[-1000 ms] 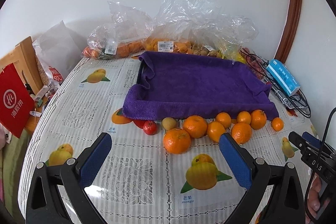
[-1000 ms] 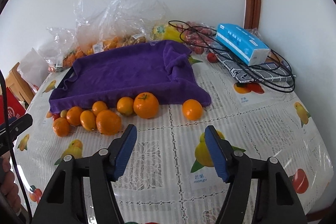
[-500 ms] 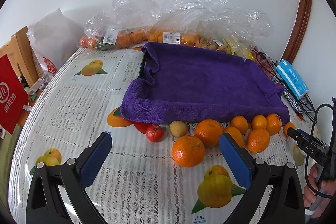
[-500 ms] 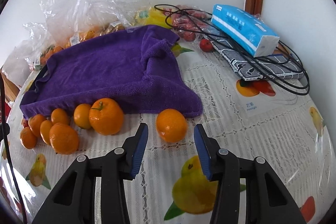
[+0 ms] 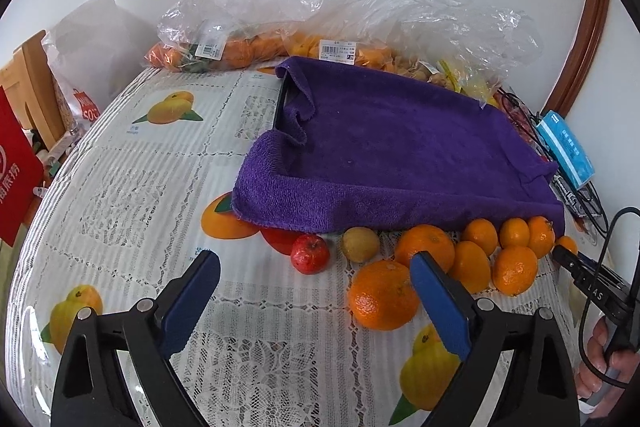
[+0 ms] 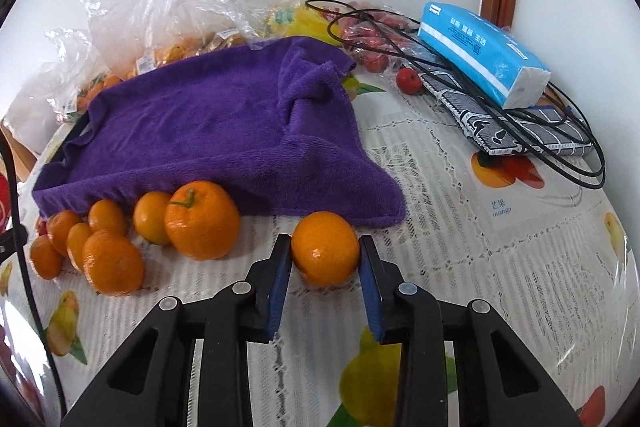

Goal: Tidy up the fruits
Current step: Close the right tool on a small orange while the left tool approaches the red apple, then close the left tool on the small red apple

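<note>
A tray draped in a purple towel (image 5: pixel 400 155) lies mid-table; it also shows in the right wrist view (image 6: pixel 208 131). Several oranges (image 5: pixel 472 263) line its near edge, with a red fruit (image 5: pixel 310 253) and a yellowish fruit (image 5: pixel 359 244) beside them. My left gripper (image 5: pixel 316 283) is open above the cloth, just before the red fruit, a large orange (image 5: pixel 382 294) by its right finger. My right gripper (image 6: pixel 325 259) has its jaws around a lone orange (image 6: pixel 325 247) resting on the table, small gaps on both sides. A cluster of oranges (image 6: pixel 120 239) sits left of it.
Plastic bags of fruit (image 5: pixel 256 39) stand along the back wall. A blue tissue pack (image 6: pixel 480 53), black cables (image 6: pixel 540 131) and a patterned pouch (image 6: pixel 500 123) lie at the right. A red bag (image 5: pixel 16 171) and wooden chair (image 5: pixel 28 87) stand left of the table.
My right gripper has moved forward and narrowed until the lone orange sits between its fingers. My left gripper has moved closer to the fruit row and stayed open.
</note>
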Tool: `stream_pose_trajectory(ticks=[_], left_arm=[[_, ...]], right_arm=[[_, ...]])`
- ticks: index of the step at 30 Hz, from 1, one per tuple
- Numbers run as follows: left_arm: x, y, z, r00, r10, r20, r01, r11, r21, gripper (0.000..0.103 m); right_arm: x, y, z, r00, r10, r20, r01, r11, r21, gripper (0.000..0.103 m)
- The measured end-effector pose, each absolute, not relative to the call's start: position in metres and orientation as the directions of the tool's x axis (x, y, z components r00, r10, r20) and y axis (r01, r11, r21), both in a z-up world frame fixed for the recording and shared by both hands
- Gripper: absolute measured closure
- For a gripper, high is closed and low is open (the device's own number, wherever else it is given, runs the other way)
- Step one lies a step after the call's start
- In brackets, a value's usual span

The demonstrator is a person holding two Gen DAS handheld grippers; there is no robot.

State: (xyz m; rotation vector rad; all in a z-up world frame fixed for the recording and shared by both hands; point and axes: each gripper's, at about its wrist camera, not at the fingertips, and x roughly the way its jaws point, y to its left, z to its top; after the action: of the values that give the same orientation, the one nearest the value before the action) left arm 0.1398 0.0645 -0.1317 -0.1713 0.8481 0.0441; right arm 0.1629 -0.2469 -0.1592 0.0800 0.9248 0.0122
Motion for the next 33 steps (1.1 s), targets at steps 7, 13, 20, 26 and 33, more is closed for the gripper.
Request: stream_pose_trajectory(ticks=[7,13,20,26,33], left_arm=[[0.147,0.076,-0.138,0.642,-0.031,-0.766,-0.109,0.985,-0.131,0.031],[0.154,0.080,-0.144,0.628,-0.026,-0.778,-0.097,0.989,-0.111,0.042],[0.157,0.082,-0.155,0.618,-0.058,-0.784,-0.065,0.990,-0.124,0.054],[0.158,0.074,-0.156,0.639,-0.046,-0.768,-0.045,0.994,-0.097,0.066],[0.159,0.070,-0.156,0.644,-0.041,-0.764,-0.041,0.995,-0.089,0.078]], right_arm=[[0.144,-0.233,-0.150,0.635,0.095,-0.766,-0.003,0.993,0.121,0.074],[0.147,-0.226,-0.155,0.627,0.065,-0.776,-0.003,0.997,0.081,0.071],[0.151,-0.223,-0.165,0.602,0.060,-0.796,-0.016,0.998,0.063,0.070],[0.152,-0.218,-0.167,0.597,0.046,-0.801,-0.022,0.999,0.042,0.070],[0.152,-0.218,-0.168,0.595,0.049,-0.802,-0.022,0.999,0.045,0.070]])
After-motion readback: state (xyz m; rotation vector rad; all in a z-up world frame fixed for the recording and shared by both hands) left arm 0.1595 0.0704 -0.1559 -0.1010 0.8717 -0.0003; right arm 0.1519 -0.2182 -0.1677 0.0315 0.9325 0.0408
